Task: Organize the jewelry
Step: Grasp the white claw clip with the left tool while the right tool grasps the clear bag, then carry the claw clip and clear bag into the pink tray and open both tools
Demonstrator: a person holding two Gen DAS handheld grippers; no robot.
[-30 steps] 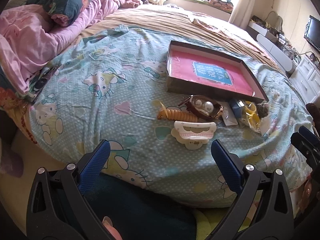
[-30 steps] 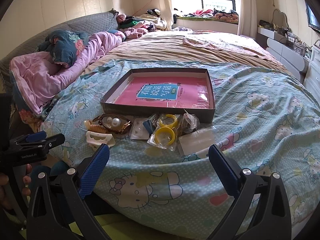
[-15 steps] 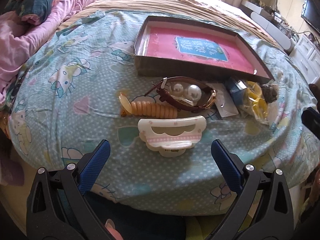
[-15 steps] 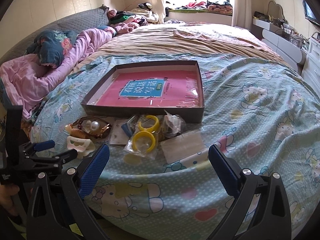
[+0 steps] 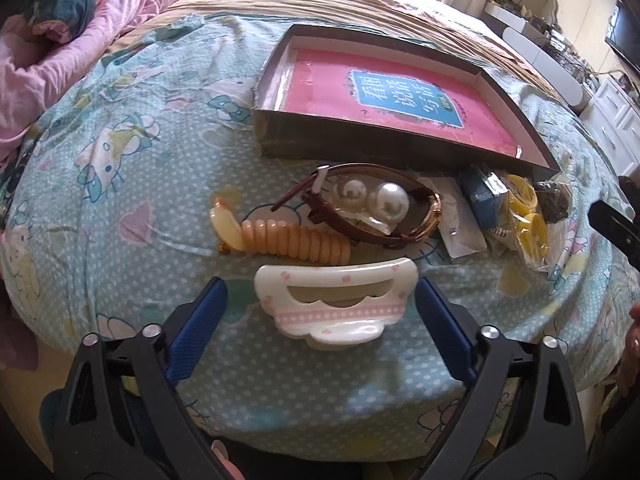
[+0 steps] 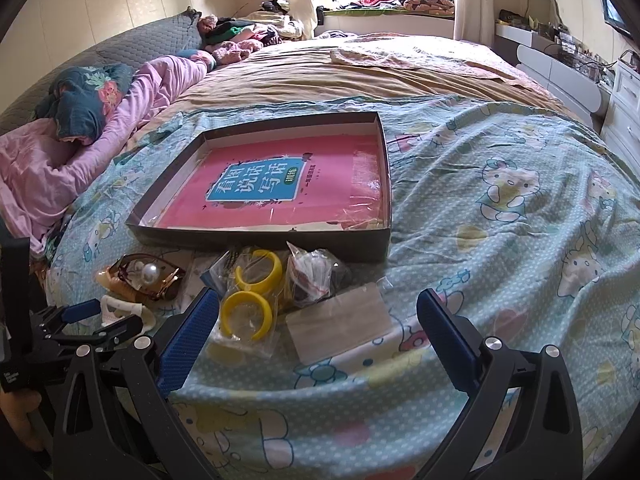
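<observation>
White and pink, the hair claw [image 5: 335, 307] lies on the bedspread [image 5: 120, 184] squarely between the left gripper's [image 5: 320, 320] 2 blue pads, long axis running pad to pad. Its jaws have just been closing but grip nothing; the right gripper [image 6: 318, 330] gapes empty farther off.

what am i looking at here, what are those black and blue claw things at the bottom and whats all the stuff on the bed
Those are hand-held grippers, one in each of a person's hands, each carrying a camera that looks along its blue fingers. The left gripper has just been closing slightly, its fingers either side of a white hair claw but not pressing it. The right gripper is open above bagged yellow rings. A coiled hair tie, a brown strap with pearls and an empty box also lie on the bedsheet. Nothing is held.
</observation>
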